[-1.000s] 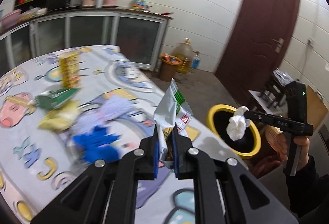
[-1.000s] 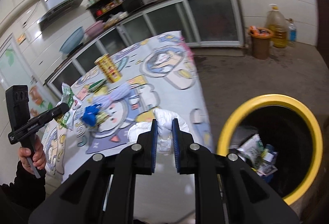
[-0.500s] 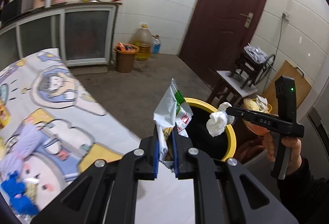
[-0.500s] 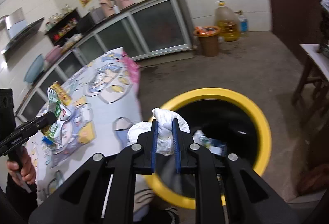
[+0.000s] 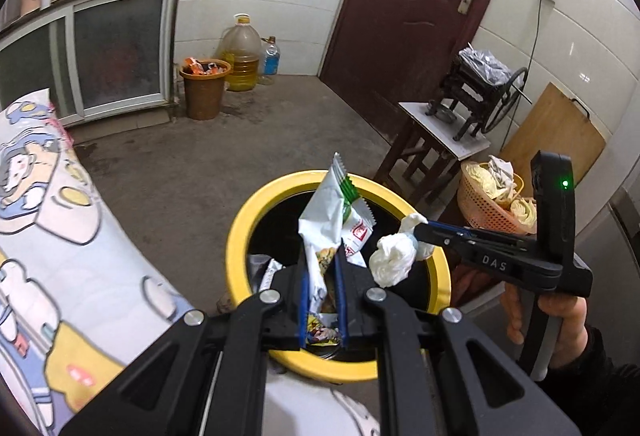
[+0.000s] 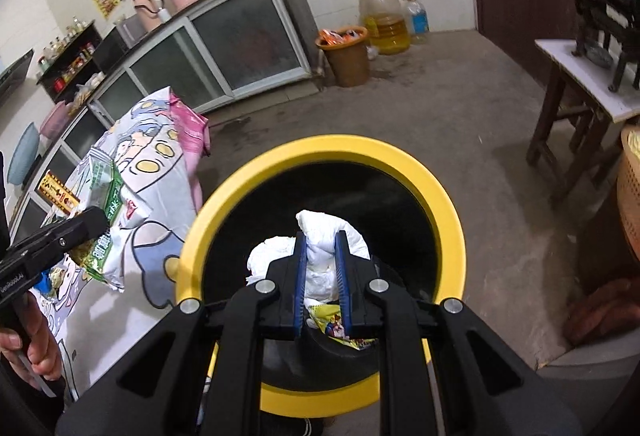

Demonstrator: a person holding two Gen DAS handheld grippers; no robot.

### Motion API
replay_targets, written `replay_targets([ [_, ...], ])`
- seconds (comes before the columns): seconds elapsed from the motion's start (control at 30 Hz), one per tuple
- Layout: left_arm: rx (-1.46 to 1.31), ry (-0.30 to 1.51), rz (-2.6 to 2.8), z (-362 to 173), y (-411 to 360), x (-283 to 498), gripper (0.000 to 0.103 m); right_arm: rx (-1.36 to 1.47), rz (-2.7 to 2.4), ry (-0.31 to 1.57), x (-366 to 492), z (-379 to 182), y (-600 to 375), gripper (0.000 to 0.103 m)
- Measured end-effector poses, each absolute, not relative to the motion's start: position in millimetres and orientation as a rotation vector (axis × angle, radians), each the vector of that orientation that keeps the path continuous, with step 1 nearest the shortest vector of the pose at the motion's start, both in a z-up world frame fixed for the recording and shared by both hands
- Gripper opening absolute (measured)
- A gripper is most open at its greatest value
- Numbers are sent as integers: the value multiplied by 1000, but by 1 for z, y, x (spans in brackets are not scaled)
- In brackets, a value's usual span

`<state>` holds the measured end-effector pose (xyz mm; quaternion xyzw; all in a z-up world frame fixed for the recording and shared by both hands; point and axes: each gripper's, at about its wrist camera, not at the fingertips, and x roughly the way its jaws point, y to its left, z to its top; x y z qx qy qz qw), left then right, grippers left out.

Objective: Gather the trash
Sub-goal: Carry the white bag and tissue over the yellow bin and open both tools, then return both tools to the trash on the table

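- The left gripper (image 5: 323, 288) pinches a white-and-green snack wrapper (image 5: 332, 220) between its blue pads (image 5: 303, 300); the jaws stand narrow, closed on the lower part of the wrapper, whose serrated top stands upright above them.
- In the left wrist view the wrapper hangs over the mouth of the yellow-rimmed bin (image 5: 240, 236), which fills the middle of that view, just beside the table edge.
- The right gripper (image 6: 321, 268) clamps a crumpled white tissue (image 6: 324, 236), jaws narrow around it, the wad bulging out above and to the left of the pads.
- From the right wrist view the tissue sits directly above the bin's black interior (image 6: 400, 203), with the yellow rim (image 6: 448, 211) ringing it.
- In the left wrist view the right gripper (image 5: 420, 232) comes in from 3 o'clock, its fingers level and pointing toward 9 o'clock, the tissue (image 5: 394, 256) at its tip over the right part of the bin's opening.
- The right hand (image 5: 560, 320) wraps the upright handle at about 4 o'clock.
- In the right wrist view the left gripper (image 6: 92, 224) enters from 9 o'clock with the wrapper (image 6: 108, 220), over the cartoon-print tablecloth (image 6: 160, 163); the left hand (image 6: 28, 340) grips its handle at 8 o'clock.
- Colourful packets (image 6: 340, 324) lie inside the bin.
- A brown bucket (image 5: 205, 87) and an oil jug (image 5: 240, 55) stand at 11 o'clock by the wall.
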<state>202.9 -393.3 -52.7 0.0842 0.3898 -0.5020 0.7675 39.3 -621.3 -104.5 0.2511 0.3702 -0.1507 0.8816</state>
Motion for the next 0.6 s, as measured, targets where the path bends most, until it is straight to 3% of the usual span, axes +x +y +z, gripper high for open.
replay_targets([
  [0.2, 197, 866, -1093, -64, -414, 202, 10, 532, -363, 796, 37, -113, -633, 16],
  [0.23, 192, 869, -1092, -64, -414, 203, 15, 530, -368, 808, 38, -115, -634, 19],
  [0.3, 154, 883, -1082, -66, -412, 206, 53, 544, -381, 802, 35, -116, -639, 38],
  [0.33, 133, 868, -1054, -64, -409, 206, 83, 547, -390, 795, 33, -116, -641, 58],
  [0.37, 118, 850, -1044, -62, -404, 206, 88, 548, -400, 789, 31, -116, -642, 62],
  [0.6, 89, 812, -1013, -47, -372, 206, 88, 555, -420, 785, 21, -113, -644, 57],
])
